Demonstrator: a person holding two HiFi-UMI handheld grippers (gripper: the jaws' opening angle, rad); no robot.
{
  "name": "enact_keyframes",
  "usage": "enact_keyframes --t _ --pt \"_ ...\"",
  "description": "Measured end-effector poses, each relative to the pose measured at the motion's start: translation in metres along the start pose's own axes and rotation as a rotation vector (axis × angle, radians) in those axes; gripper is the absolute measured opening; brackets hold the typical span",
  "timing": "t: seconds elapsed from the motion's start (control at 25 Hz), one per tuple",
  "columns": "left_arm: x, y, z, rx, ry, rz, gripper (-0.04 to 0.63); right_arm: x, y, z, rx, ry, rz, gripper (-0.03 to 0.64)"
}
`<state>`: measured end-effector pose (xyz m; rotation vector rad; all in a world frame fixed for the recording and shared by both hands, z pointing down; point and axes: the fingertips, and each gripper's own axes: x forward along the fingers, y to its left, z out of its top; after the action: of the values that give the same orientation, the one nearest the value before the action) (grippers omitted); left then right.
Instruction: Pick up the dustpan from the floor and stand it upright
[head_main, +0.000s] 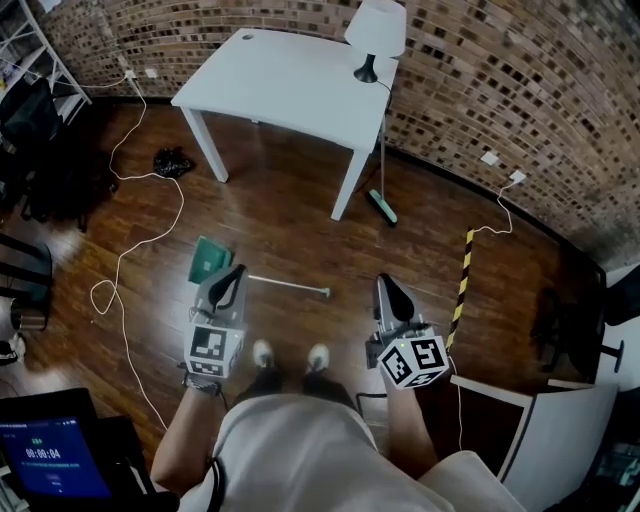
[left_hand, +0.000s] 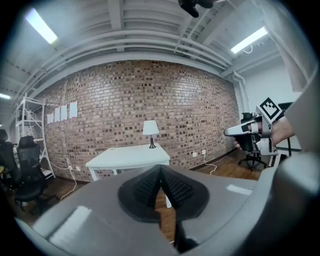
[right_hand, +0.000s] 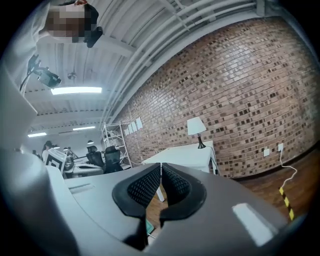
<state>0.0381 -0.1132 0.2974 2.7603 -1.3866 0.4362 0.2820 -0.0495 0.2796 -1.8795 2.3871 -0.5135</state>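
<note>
The green plastic dustpan (head_main: 209, 259) with its long pale handle lies flat on the dark wooden floor (head_main: 290, 225), just ahead of the person's shoes, and nothing's touching it. In the head view the left gripper (head_main: 232, 272) sits right beside the pan, jaws clenched together on nothing. The right gripper (head_main: 388, 282) is further off to the side, also closed up and empty.

Count: one table (head_main: 290, 80), one lamp (head_main: 376, 30), one broom (head_main: 381, 205), one dustpan (head_main: 208, 262). Two grippers: left gripper (head_main: 236, 273), right gripper (head_main: 386, 282).
</note>
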Motion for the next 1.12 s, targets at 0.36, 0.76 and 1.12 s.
enact_keyframes --t 0.36,0.76,1.12 --pt "0.003 0.011 -0.045 0.009 0.076 0.071 0.000 0.044 -0.015 -0.067 -0.077 0.160 0.050 0.058" --pt "0.063 0.035 -0.172 -0.053 0.219 0.080 0.000 0.114 -0.052 -0.204 -0.224 0.319 0.081 0.133" --pt "0.160 0.006 -0.365 -0.016 0.367 -0.058 0.000 0.146 -0.139 -0.440 -0.348 0.547 0.206 0.162"
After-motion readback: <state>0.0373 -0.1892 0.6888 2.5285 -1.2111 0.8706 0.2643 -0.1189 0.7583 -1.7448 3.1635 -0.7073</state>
